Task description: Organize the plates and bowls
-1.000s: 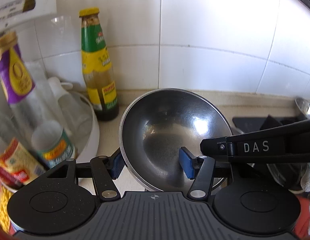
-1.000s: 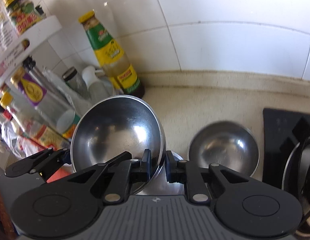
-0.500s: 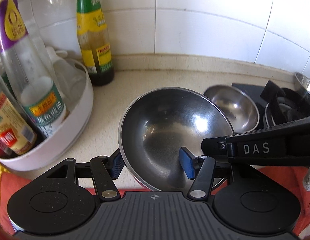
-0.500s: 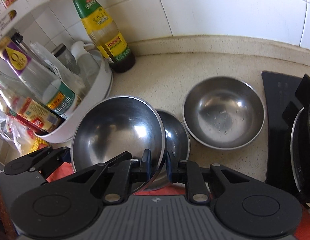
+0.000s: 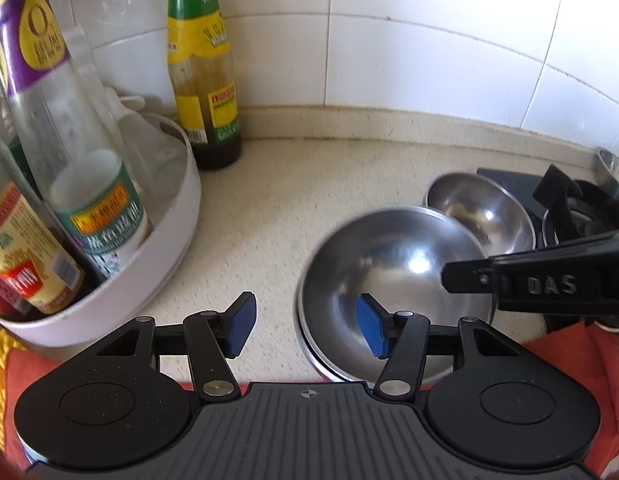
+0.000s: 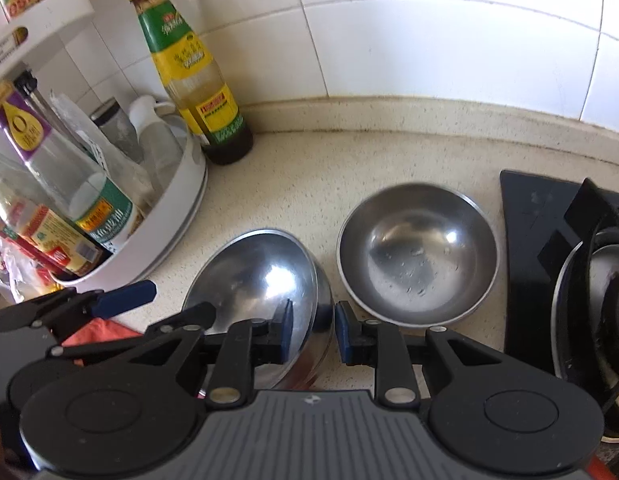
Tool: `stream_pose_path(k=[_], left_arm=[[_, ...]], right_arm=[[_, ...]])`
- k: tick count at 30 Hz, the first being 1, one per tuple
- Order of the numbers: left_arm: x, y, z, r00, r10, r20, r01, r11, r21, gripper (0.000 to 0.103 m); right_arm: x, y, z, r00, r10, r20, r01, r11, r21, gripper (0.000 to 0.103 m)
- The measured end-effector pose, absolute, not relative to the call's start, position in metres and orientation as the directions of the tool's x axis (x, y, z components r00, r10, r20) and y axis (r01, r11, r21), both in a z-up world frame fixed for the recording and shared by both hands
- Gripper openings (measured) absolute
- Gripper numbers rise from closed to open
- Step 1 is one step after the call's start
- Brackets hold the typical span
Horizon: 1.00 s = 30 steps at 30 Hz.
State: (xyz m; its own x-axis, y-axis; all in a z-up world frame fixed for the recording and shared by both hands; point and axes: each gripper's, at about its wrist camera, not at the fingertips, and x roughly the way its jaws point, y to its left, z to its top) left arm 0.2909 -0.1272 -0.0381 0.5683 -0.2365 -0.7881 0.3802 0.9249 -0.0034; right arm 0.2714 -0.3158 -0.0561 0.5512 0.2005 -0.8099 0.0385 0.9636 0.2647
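Note:
A steel bowl sits nested in a second steel bowl on the beige counter, at the front; it also shows in the left wrist view. Another steel bowl stands alone to its right, also seen in the left wrist view. My left gripper is open, its right pad inside the bowl, its left pad off the rim. My right gripper is open, its jaws on either side of the bowl's right rim with a gap.
A white turntable rack full of bottles stands at the left, a tall sauce bottle by the tiled wall. A black gas hob with a pan is at the right. An orange cloth lies at the counter's front.
The held bowl came down into the bowl on the counter. Both grippers opened and let go of its rim; the left gripper shifted left.

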Motion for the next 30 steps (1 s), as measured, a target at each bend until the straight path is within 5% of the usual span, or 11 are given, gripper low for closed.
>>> stream_pose_path(k=[17,30], left_arm=[[0.337,-0.189,-0.01,0.569,-0.314,-0.76,0.534,0.844,0.051,0.077],[0.392,-0.244,-0.061,0.407,-0.301,-0.863,0.664,0.746,0.053,0.081]], right_arm=[[0.262,-0.395,-0.057,0.584,0.091,-0.807,0.249,0.926,0.284,0.029],[0.282,-0.425,-0.1,0.516,0.128,-0.847,0.37,0.859,0.355,0.036]])
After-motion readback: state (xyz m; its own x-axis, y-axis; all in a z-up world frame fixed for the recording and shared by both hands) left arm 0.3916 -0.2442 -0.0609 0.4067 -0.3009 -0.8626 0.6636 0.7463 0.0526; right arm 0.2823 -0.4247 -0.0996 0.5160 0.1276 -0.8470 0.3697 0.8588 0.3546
